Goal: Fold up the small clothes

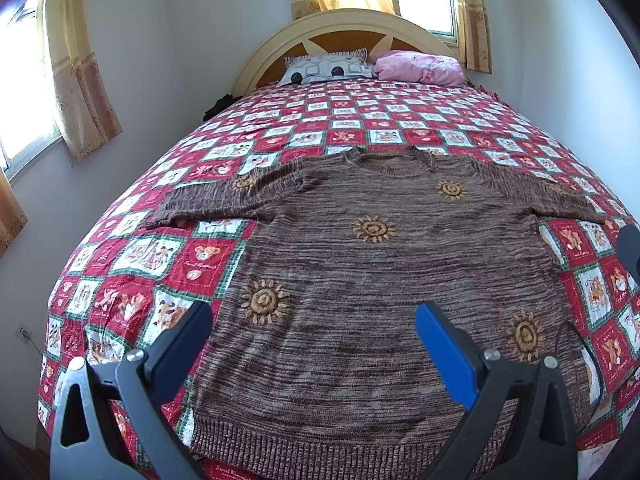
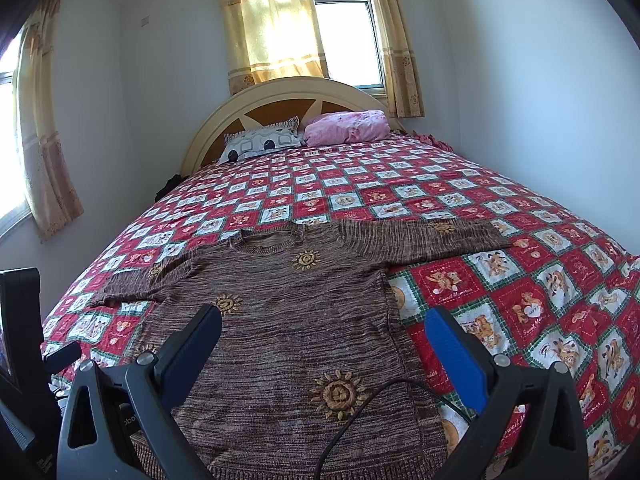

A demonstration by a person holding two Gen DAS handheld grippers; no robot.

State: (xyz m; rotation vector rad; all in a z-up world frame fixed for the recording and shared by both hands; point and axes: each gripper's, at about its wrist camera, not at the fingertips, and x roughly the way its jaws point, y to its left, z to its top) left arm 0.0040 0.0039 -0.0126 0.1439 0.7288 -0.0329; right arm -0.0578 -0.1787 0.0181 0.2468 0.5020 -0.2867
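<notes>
A brown knit sweater point(image 1: 372, 280) with yellow sun patterns lies flat, face up, on the bed, both sleeves spread out sideways. It also shows in the right wrist view point(image 2: 280, 340). My left gripper point(image 1: 314, 316) is open and empty, held above the sweater's lower body near the hem. My right gripper point(image 2: 322, 322) is open and empty, above the sweater's right side edge. A black cable point(image 2: 360, 408) runs across the sweater's lower right part. The right gripper's edge shows at the far right of the left wrist view point(image 1: 630, 248).
The bed has a red and white checked quilt point(image 1: 140, 272) and a cream headboard point(image 1: 348, 24). A patterned pillow point(image 1: 328, 66) and a pink pillow point(image 1: 420, 66) lie at its head. Walls and curtained windows stand on both sides. A dark device point(image 2: 20, 320) is at left.
</notes>
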